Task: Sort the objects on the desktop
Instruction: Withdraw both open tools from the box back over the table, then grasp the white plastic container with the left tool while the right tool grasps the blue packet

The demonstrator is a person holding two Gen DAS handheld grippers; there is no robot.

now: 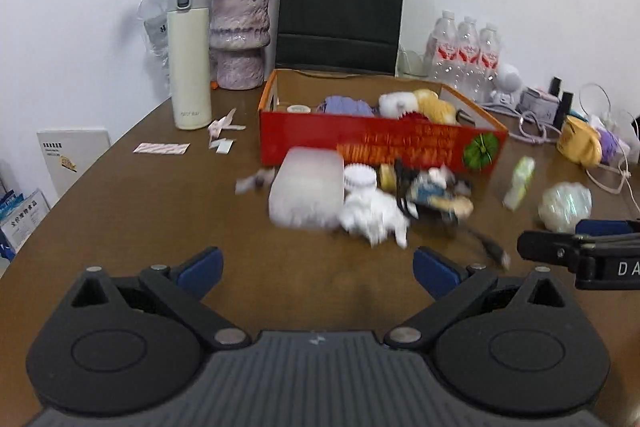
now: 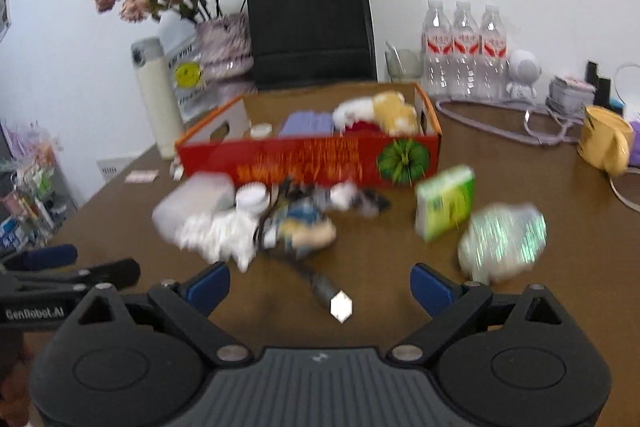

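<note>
Nearest the counter's (image 1: 120,211) front edge, both grippers hover with nothing between their fingers: the left gripper (image 1: 318,273) has its blue fingers spread wide, and the right gripper (image 2: 320,287) is spread just as wide. Just ahead of the right one lies a dark cable plug (image 2: 324,287), its cord running back into the clutter.

Mid-counter sits a blurred heap: a translucent plastic box (image 1: 306,193), crumpled white tissue (image 1: 374,217), a small white ridged lid (image 1: 360,177) and a toy-like jumble (image 1: 436,193). To the right, apart from the heap, stand a green packet (image 2: 444,203) and a shiny crinkled bundle (image 2: 502,241).

Behind the heap, the red cardboard box (image 1: 380,143) already holds yarn balls and a roll of tape; it looks like the sorting target.

Picking well probably means starting with a free-standing item, the green packet or the bundle, closing across its narrow sides, and lifting clear of the box's near wall before releasing. The tangled cord could drag neighbours, so it is better left until the heap is thinner.

Along the far edge stand a thermos (image 1: 188,67), a flower vase (image 1: 239,35), a black bag (image 1: 340,11) and water bottles (image 1: 464,51).
</note>
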